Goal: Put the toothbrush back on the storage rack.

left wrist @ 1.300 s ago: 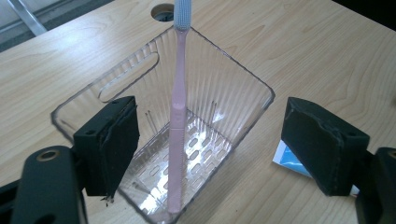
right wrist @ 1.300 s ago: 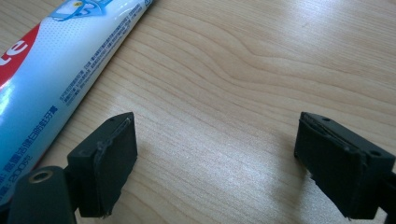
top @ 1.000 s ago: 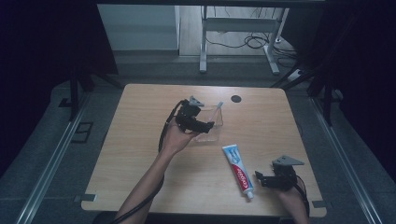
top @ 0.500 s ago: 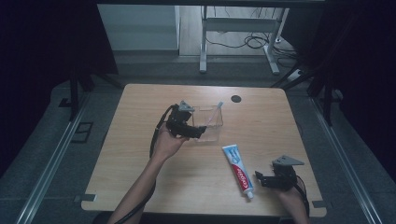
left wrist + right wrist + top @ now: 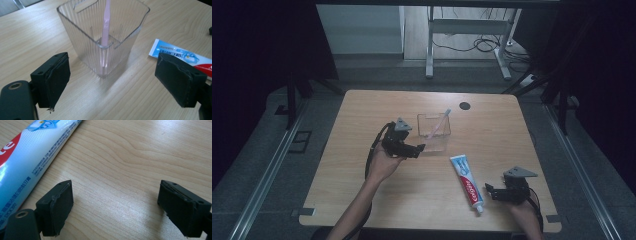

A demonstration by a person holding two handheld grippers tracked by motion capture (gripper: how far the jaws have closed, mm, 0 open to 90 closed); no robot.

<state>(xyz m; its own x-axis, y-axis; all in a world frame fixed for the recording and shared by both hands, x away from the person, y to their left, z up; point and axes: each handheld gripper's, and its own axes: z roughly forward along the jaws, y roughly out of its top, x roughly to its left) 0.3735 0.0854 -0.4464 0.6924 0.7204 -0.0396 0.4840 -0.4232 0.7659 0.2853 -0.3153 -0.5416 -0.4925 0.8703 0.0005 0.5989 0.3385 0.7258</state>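
A clear ribbed plastic cup [image 5: 434, 130] [image 5: 105, 32] stands upright mid-table with a pink toothbrush [image 5: 441, 121] [image 5: 105, 25] leaning inside it. My left gripper [image 5: 418, 148] [image 5: 112, 82] is open just to the cup's near left, its jaws wide apart and empty, pointing at the cup. A white, blue and red toothpaste tube [image 5: 468, 182] [image 5: 27, 162] [image 5: 182, 53] lies flat to the cup's near right. My right gripper [image 5: 490, 190] [image 5: 115, 205] rests open near the table's front right, just right of the tube, nothing between its jaws.
A small dark round spot [image 5: 464, 105] sits near the wooden table's [image 5: 362, 200] far edge. A metal desk frame and cables [image 5: 472, 40] stand on the floor beyond the table. Dark surroundings flank both sides.
My left gripper has drawn back from the cup toward the near left, leaving the cup and toothbrush standing free. The right gripper has stayed put.
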